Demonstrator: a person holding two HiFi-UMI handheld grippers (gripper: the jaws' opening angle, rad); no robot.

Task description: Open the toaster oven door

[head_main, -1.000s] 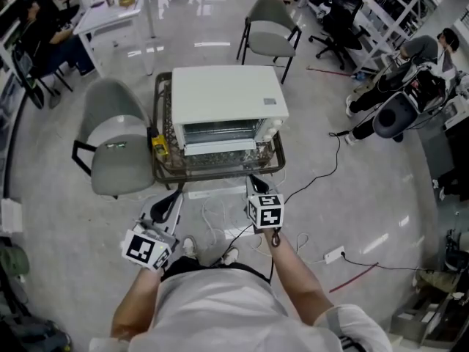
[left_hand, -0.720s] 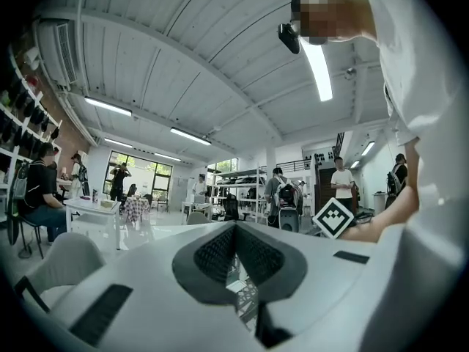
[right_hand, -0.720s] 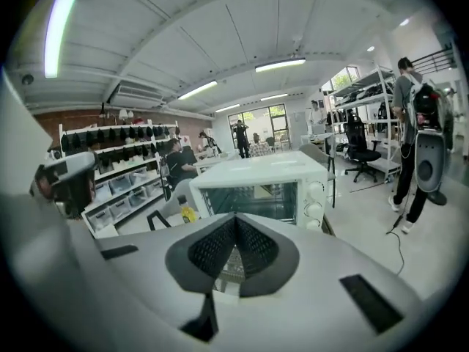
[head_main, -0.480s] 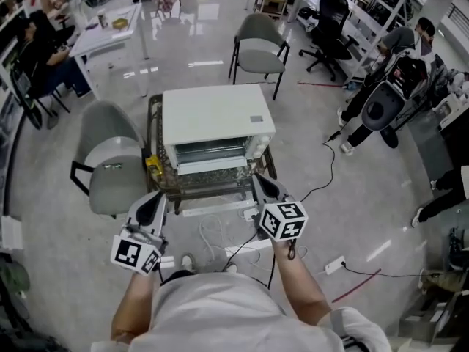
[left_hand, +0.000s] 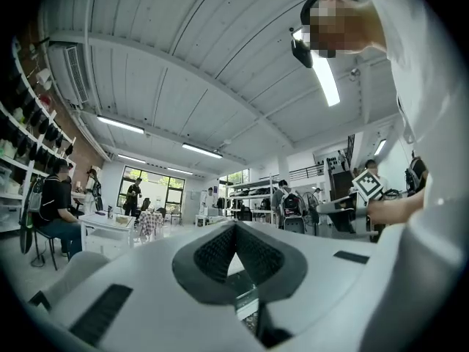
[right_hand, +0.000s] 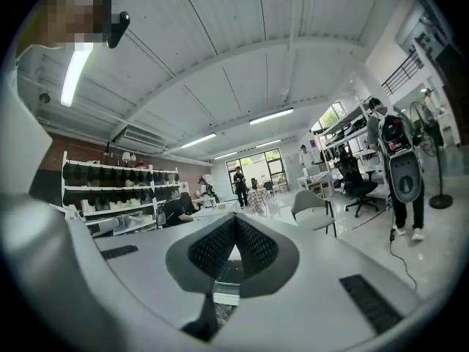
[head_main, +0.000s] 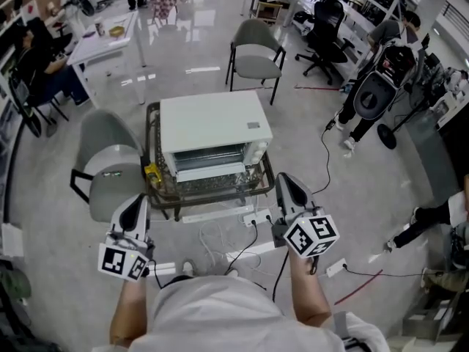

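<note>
The white toaster oven (head_main: 212,123) stands on a low glass-topped table (head_main: 267,169) in the head view, its glass door (head_main: 209,155) closed and facing me. Both grippers hang in front of the table, apart from the oven. My left gripper (head_main: 137,201) is below the table's left front corner, shut and holding nothing. My right gripper (head_main: 285,182) sits off the table's right front corner, also shut and holding nothing. In the left gripper view the left gripper (left_hand: 235,228) points up and over the room. The right gripper (right_hand: 235,221) in the right gripper view does the same.
A grey chair (head_main: 108,156) stands left of the table and another (head_main: 256,46) behind it. A power strip (head_main: 220,215) and cables lie on the floor under my grippers. A yellow object (head_main: 152,173) sits beside the oven. People and a dark machine (head_main: 377,94) are at the right.
Both grippers have drawn back from the table and spread apart, the left down and left, the right to the right. The oven door stays closed.
</note>
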